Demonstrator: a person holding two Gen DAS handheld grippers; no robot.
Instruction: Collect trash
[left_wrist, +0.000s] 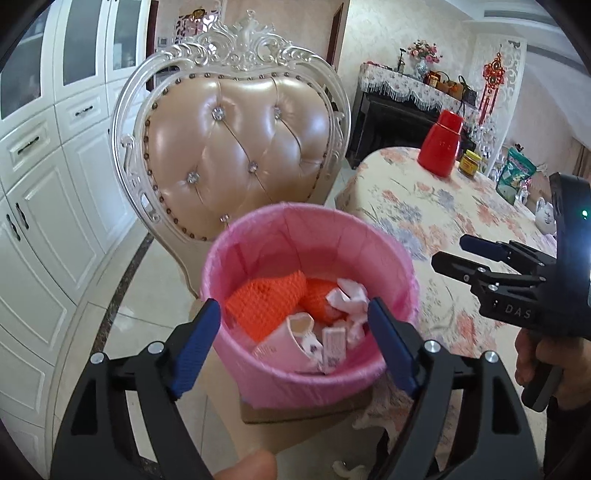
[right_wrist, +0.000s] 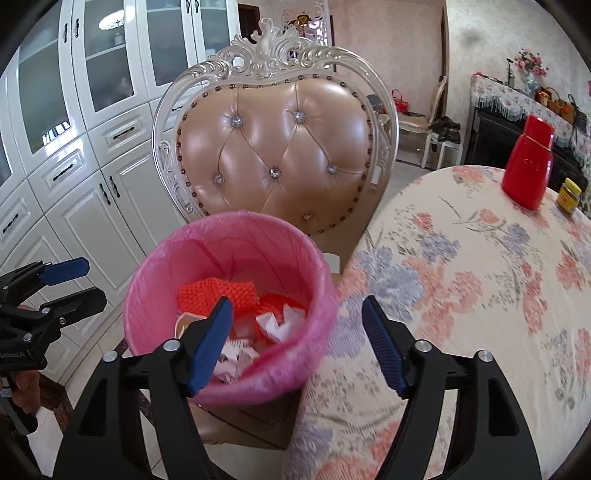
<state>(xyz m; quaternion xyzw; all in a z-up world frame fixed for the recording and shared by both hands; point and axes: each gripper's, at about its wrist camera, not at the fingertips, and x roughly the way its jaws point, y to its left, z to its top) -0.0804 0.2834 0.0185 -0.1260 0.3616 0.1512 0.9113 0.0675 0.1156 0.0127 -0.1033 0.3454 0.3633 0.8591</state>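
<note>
Here, both hand-held grippers are hovering above the bin with nothing in them. The left gripper (left_wrist: 294, 345), black-framed with blue ribbed pads, is standing with its jaws wide apart, and between them only the bin's contents are showing, well below; nothing is touching the pads. The right gripper (right_wrist: 297, 347), of the same make, is likewise gaping and empty, its left pad hanging over the bin's near rim and its right pad over the edge of the tablecloth. In the left wrist view a hand (left_wrist: 543, 363) is gripping the right tool's handle.

Just beyond them, the round bin lined with a thin pink plastic bag (left_wrist: 258, 376) is sitting on the seat of the cream carved chair with a tufted beige leather back (left_wrist: 240, 147), seemingly on a piece of brown cardboard (left_wrist: 306, 410). Inside it are lying orange foam netting (left_wrist: 266, 302), crumpled white and pink paper (left_wrist: 349, 299) and small pale pink cartons (left_wrist: 295, 339).

To the right, the round table under a floral cloth (right_wrist: 461, 295) is carrying a red plastic bottle (right_wrist: 528, 166) and a small yellow-labelled jar (right_wrist: 569, 195), both well away from the bin.

Judging by the empty jaws over a part-filled bin, a drop-off step is finishing. The next move probably calls for swinging back towards the table to look for remaining scraps; none is visible on the stretch of cloth shown here, so whether any trash is left cannot be told.
</note>
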